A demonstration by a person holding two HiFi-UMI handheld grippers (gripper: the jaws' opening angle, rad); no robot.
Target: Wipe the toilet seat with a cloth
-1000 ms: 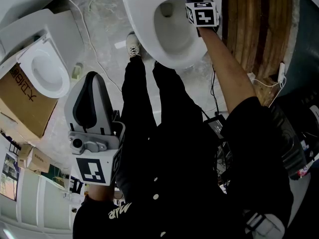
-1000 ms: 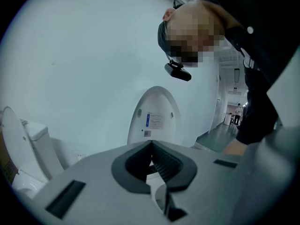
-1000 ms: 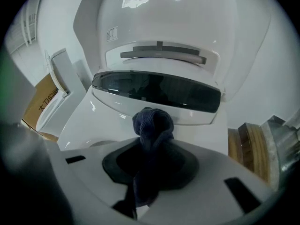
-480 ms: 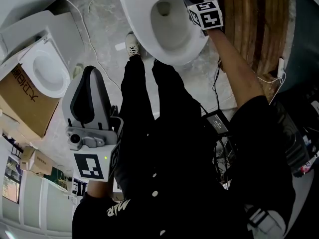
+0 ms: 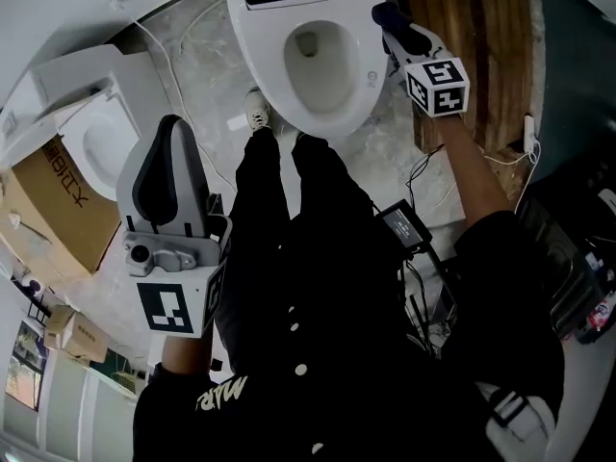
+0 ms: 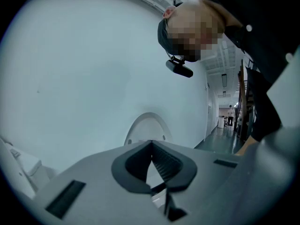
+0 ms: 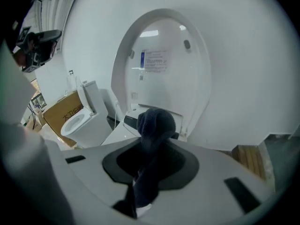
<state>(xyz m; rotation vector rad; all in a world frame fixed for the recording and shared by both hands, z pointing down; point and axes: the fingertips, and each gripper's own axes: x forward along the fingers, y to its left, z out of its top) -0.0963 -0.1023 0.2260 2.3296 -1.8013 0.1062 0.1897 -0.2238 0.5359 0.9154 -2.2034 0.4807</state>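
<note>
Jaws: right gripper (image 7: 151, 149) clamped on cloth (image 7: 156, 123) | left gripper (image 6: 152, 146) pressed together

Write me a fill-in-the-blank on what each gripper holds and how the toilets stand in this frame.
1. The right gripper is shut on a dark ____.
2. The left gripper has its jaws ____, with nothing between them.
3. The lid of the toilet is ____, not lowered.
4. Beside the second toilet sits a brown ____ box.

Missing words: cloth; shut; raised; cardboard.
</note>
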